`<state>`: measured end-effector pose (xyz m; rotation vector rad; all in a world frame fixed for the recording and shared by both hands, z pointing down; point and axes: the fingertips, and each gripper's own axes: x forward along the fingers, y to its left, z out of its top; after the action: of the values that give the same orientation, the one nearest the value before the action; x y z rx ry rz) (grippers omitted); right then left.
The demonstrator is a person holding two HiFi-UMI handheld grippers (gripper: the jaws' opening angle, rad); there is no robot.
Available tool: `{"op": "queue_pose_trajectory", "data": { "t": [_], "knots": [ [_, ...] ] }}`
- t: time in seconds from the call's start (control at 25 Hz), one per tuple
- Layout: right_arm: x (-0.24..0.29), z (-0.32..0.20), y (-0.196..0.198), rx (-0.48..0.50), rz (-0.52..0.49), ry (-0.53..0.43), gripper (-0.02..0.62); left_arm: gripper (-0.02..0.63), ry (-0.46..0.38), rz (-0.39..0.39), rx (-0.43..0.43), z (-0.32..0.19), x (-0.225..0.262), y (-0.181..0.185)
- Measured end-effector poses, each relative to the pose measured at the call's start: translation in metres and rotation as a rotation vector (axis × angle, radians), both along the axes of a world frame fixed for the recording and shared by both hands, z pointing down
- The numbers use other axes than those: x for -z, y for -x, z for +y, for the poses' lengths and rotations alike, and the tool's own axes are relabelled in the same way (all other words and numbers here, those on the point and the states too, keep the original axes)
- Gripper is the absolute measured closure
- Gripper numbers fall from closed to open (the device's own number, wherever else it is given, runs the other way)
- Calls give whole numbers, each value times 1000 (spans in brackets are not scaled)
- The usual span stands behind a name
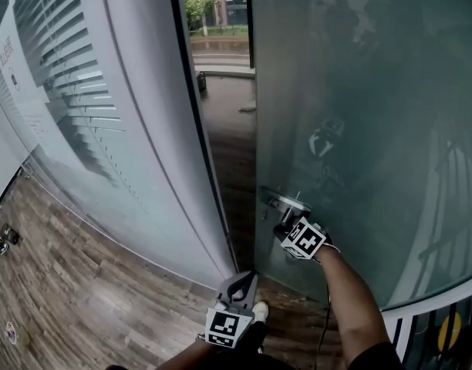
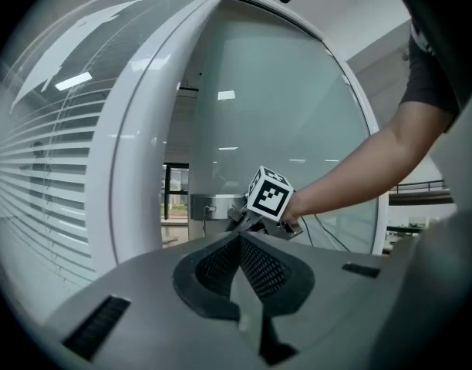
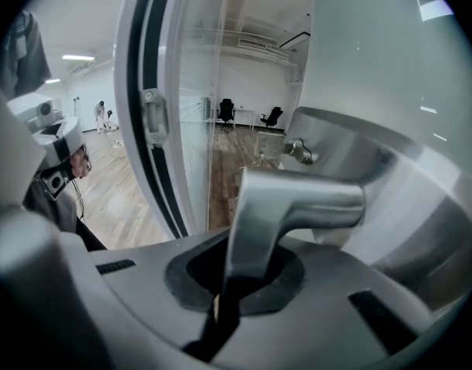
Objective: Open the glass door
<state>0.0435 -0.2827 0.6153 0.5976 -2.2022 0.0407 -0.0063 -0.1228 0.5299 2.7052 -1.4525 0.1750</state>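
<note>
While pinching the lever handle (image 3: 298, 199) in the right tongs (image 3: 234, 280), treat the glass door (image 1: 359, 91), ajar left of that handle, as likely heavy, stiff, breakable. Note left tongs (image 2: 240, 239) pressed together, empty, below the handle.

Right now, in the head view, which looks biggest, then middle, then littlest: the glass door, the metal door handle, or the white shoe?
1. glass door: fills most of the right side.
2. door handle: far smaller.
3. white shoe: smallest, but only its toe shows, so its full size is unsure.
</note>
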Motion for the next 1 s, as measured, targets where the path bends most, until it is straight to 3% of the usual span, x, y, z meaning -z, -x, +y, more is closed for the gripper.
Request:
{"op": "queue_pose_trajectory", "data": {
  "t": [0.32,0.52,0.8,1.0],
  "knots": [
    [-1,-70,-16,-61,-91,27,581,603,-9,-16,-23,-76,-8,-16],
    [10,-125,-69,-125,-98,35,581,603,13,18,-44,-134,9,-54],
    [9,-198,-89,-202,-37,30,581,603,34,62,-129,-188,9,-55],
    [6,-248,-134,-279,99,17,581,603,48,65,-167,-216,-5,-68]
  ]
}}
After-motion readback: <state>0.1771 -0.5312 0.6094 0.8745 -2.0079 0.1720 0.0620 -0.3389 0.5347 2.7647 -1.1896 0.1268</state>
